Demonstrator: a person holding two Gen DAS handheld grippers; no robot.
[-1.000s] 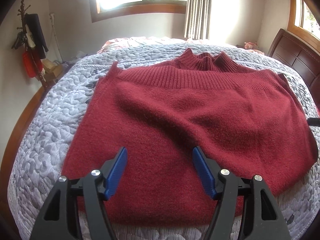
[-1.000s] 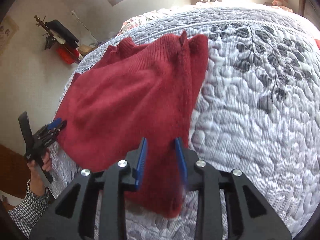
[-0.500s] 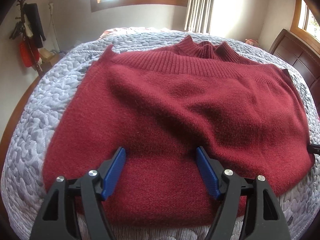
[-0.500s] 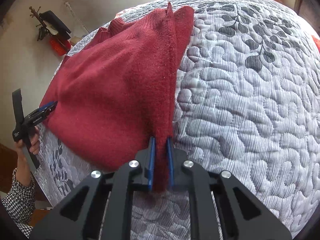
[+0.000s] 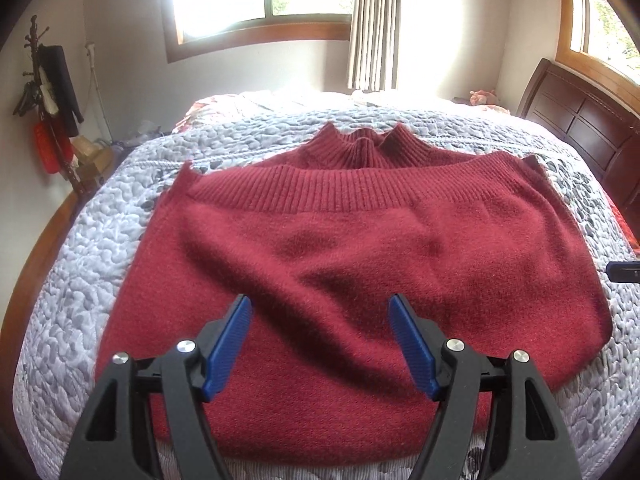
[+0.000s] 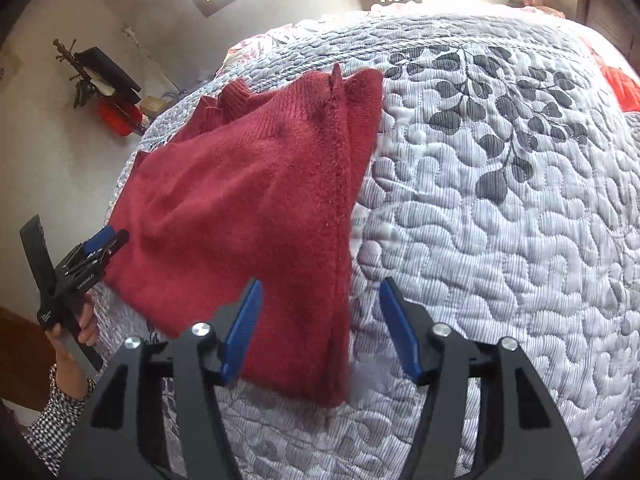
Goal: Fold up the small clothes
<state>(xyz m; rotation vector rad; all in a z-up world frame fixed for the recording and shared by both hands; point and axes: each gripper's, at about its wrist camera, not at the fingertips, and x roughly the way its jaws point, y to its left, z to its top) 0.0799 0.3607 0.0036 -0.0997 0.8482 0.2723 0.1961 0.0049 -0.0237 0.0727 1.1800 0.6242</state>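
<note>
A dark red knit sweater (image 5: 352, 264) lies folded on the grey quilted bed (image 5: 92, 248), its ribbed hem across the far side and the collar peeking out behind it. My left gripper (image 5: 320, 336) hovers open over the sweater's near edge with nothing between its fingers. In the right wrist view the sweater (image 6: 256, 208) sits to the left, and its right edge runs down between the fingers of my right gripper (image 6: 322, 320), which stands open. The left gripper (image 6: 114, 240) shows at the sweater's left corner, held by a hand (image 6: 86, 324). The right gripper's tip (image 5: 624, 272) peeks in at the sweater's right side.
A dark wooden headboard (image 5: 580, 120) bounds the bed on the right. A coat stand (image 5: 48, 92) with hanging items is by the left wall. A pink soft toy (image 5: 482, 96) and a red-orange cloth (image 6: 620, 84) lie near the bed's far right. Bare quilt (image 6: 500, 220) spreads right of the sweater.
My right gripper, shut on the sweater's right edge half a second ago, has opened and let it go. The left gripper has pulled back a little and stayed open.
</note>
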